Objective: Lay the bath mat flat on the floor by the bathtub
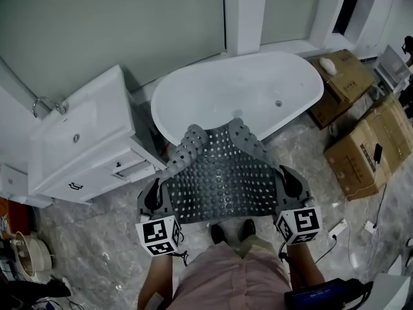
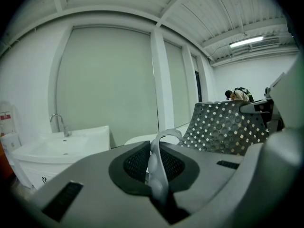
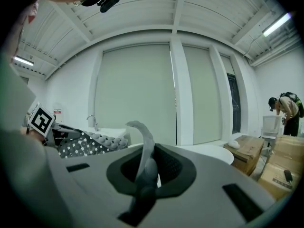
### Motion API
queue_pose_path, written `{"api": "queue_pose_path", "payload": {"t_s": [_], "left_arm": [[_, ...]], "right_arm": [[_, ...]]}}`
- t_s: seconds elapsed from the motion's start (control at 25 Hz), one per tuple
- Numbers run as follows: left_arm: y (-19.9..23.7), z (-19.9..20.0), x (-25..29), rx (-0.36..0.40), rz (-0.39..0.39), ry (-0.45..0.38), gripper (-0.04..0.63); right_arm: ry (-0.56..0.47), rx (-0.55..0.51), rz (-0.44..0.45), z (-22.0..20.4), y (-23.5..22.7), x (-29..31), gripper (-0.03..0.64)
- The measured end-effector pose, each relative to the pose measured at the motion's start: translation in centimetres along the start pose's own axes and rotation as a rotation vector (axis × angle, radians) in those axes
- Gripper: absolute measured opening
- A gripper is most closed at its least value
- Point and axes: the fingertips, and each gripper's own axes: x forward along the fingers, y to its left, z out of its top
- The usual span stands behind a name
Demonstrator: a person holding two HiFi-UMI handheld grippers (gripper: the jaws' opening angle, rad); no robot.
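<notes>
Grey marbled floor (image 1: pixel 90 244) fills the head view, and a white bathtub (image 1: pixel 245 86) is set against the far wall. A white vanity (image 1: pixel 90 141) with a basin and a tap (image 1: pixel 45 105) is placed to the left of the tub, and cardboard boxes (image 1: pixel 364 150) are stacked to its right.

The dark, perforated bath mat (image 1: pixel 222 183) is held above the floor, spread between the two tools in front of the near rim of the tub. Its far corners are curled upward beside that rim; whether they touch it cannot be told. The mat has not yet been laid flat.

The left tool (image 1: pixel 157 196) is closed on the left edge of the mat. In the left gripper view a pale strip of that edge is seen pinched between the jaws, with no gap on either side, and the rest of the mat is seen rising to the right. The right tool (image 1: pixel 292 185) is likewise clamped on the right edge, and a thin curled strip is seen gripped between its jaws in the right gripper view.

Two dark shoes (image 1: pixel 232 231) are seen on the floor beneath the near edge of the mat.
</notes>
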Motion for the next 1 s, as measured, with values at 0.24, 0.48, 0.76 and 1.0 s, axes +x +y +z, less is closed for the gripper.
{"api": "queue_pose_path", "payload": {"t_s": [0.24,0.48,0.76,1.0], "left_arm": [[-0.5,-0.6,0.4,-0.001,-0.004,0.019,0.040],[-0.8,-0.3,0.7,0.002,0.009,0.024,0.040],[-0.9,0.2,0.9,0.001,0.025,0.017,0.040],[-1.0,0.0,1.5,-0.001,0.032,0.029,0.040]], "right_arm": [[0.019,0.004,-0.001,-0.7,-0.6,0.3,0.028],[0.019,0.006,0.015,-0.5,-1.0,0.9,0.028],[0.009,-0.002,0.036,0.1,-1.3,1.7,0.028],[0.018,0.001,0.050,-0.2,-1.5,2.5,0.028]]}}
